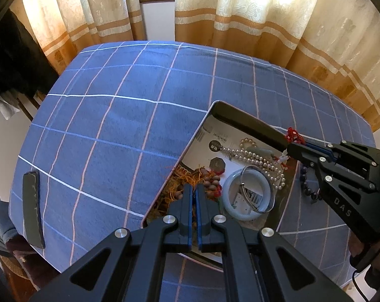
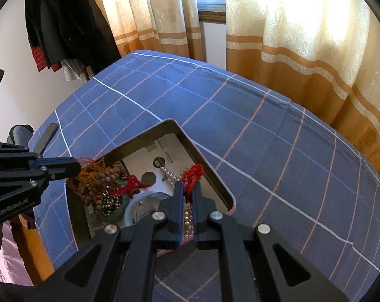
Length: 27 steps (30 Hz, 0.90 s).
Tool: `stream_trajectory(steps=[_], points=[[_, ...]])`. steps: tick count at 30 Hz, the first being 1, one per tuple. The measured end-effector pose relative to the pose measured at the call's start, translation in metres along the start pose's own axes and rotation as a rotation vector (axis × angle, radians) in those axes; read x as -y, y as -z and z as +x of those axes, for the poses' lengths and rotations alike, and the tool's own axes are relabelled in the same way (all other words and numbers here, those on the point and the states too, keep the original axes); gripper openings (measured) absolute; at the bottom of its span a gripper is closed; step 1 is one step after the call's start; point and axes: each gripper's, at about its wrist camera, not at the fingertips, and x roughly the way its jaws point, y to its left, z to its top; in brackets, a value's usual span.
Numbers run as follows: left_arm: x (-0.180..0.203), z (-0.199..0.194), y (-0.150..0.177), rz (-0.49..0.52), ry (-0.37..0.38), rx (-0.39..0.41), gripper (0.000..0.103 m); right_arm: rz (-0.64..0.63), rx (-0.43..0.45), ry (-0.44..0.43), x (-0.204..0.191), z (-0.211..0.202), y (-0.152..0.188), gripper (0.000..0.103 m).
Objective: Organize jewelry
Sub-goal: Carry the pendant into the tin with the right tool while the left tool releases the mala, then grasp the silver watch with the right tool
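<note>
A dark tray (image 1: 245, 122) on the blue checked tablecloth holds jewelry: a pearl necklace (image 1: 260, 159), a pale jade bangle (image 1: 247, 192), a thin silver bangle (image 1: 259, 191), brown wooden beads (image 1: 211, 182) with orange cord (image 1: 176, 188). My left gripper (image 1: 196, 188) is shut on the orange cord at the tray's left side; it also shows in the right wrist view (image 2: 74, 166). My right gripper (image 2: 188, 186) is shut on a red cord knot (image 2: 193, 175) over the tray's right edge (image 2: 215, 176); it also shows in the left wrist view (image 1: 290, 142).
A black flat bar (image 1: 34, 210) lies near the table's left edge. Dark blue beads (image 1: 306, 182) lie on the cloth right of the tray. Beige-and-orange curtains (image 1: 265, 12) hang behind the table. A dark coat (image 2: 64, 22) hangs at the left wall.
</note>
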Motion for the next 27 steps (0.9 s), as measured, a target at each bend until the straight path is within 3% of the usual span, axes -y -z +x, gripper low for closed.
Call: stream_trajectory(steps=[2, 4, 5, 6, 7, 18, 27], points=[[0.001, 0.000, 0.000, -0.001, -0.002, 0.000, 0.002, 0.001, -0.004, 0.000, 0.000, 0.001, 0.001, 0.010], [0.001, -0.002, -0.001, 0.000, -0.011, 0.009, 0.012, 0.004, -0.001, -0.010, 0.001, 0.001, 0.001, 0.015], [0.000, -0.003, -0.001, -0.009, -0.017, 0.017, 0.038, 0.003, -0.003, -0.011, 0.000, 0.001, 0.002, 0.021], [-0.001, -0.005, -0.001, -0.021, -0.023, 0.025, 0.064, 0.002, -0.002, -0.010, 0.000, 0.000, 0.002, 0.041], [-0.003, -0.009, -0.001, -0.036, -0.038, 0.045, 0.070, 0.005, 0.004, -0.009, 0.000, -0.001, 0.003, 0.058], [-0.002, -0.008, 0.000, -0.041, -0.082, 0.029, 0.072, 0.042, 0.020, 0.022, 0.010, -0.014, 0.010, 0.068], [-0.006, -0.013, 0.007, -0.053, -0.102, 0.037, 0.072, 0.059, 0.009, 0.025, 0.016, -0.025, 0.024, 0.068]])
